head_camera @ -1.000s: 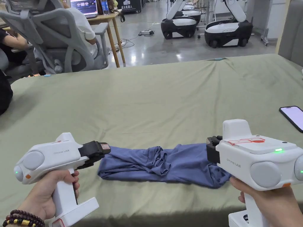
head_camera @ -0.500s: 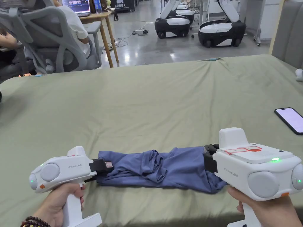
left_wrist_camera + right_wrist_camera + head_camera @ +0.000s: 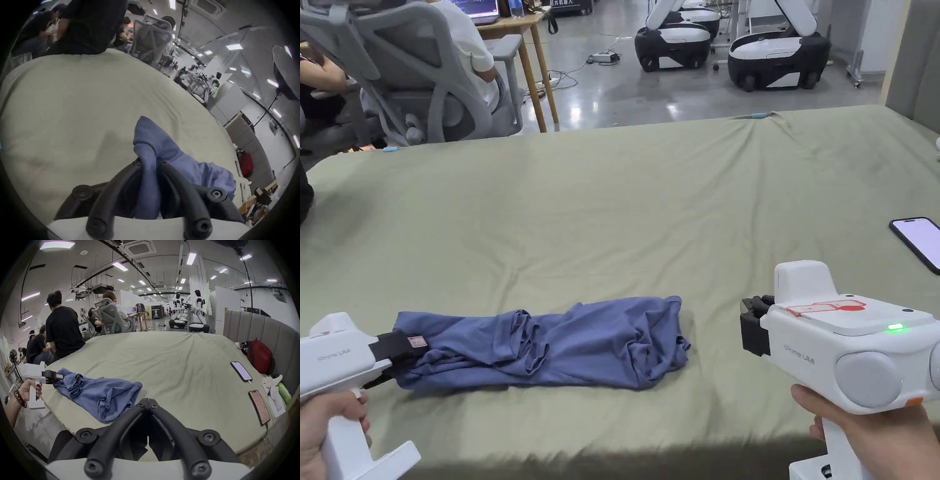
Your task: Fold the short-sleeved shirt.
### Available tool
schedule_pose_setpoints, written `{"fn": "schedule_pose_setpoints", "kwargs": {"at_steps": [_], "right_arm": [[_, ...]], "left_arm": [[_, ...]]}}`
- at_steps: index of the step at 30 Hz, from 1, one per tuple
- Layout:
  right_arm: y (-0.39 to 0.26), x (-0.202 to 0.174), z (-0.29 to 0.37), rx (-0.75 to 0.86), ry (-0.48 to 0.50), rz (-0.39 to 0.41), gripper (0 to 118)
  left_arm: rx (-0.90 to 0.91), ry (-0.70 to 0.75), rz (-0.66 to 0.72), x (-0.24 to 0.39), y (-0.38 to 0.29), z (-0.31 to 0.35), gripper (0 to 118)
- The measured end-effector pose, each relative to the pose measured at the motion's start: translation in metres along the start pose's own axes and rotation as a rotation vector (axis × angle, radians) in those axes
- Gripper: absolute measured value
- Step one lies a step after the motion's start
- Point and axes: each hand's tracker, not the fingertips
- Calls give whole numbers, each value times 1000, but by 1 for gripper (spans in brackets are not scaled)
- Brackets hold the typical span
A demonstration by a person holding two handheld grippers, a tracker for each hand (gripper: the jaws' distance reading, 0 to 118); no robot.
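Two grippers: the left gripper (image 3: 403, 359) clamps both jaws on one end of the shirt (image 3: 550, 347); the right gripper (image 3: 148, 402), jaws closed on nothing, sits just beside the other end. Blue, crumpled into a long bundle, the shirt lies left-to-right along the bed's (image 3: 650, 206) near edge. Gripper lettering is too small to read.

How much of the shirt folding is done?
Done: the blue shirt is gathered into a long, wrinkly strip on the bed. In hand: the left gripper pinches one end; the right gripper is shut, empty. Left: smoothing and folding it into a neat stack.
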Motion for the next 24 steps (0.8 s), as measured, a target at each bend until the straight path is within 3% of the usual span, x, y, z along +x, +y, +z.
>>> {"fn": "schedule_pose_setpoints", "kwargs": {"at_steps": [2, 8, 13, 15, 19, 22, 24], "right_arm": [[0, -2, -3, -3, 4, -5, 0], [-1, -9, -6, -15, 17, 13, 0], [-3, -8, -4, -21, 17, 20, 0], [-4, -4, -2, -21, 10, 11, 0], [-5, 8, 15, -7, -10, 4, 0], [-6, 15, 24, -6, -30, 18, 0], [-7, 18, 24, -9, -44, 33, 0]], "left_arm": [[13, -9, -48, 20, -3, 8, 10], [7, -340, -66, 105, -10, 32, 10], [-109, -480, -117, 186, -43, 2, 10], [-171, -459, -177, 210, -62, -32, 10], [-282, -280, -265, 223, -98, -98, 10], [-290, -310, -254, 220, -108, -106, 12], [-265, -330, -252, 220, -103, -100, 30]]}}
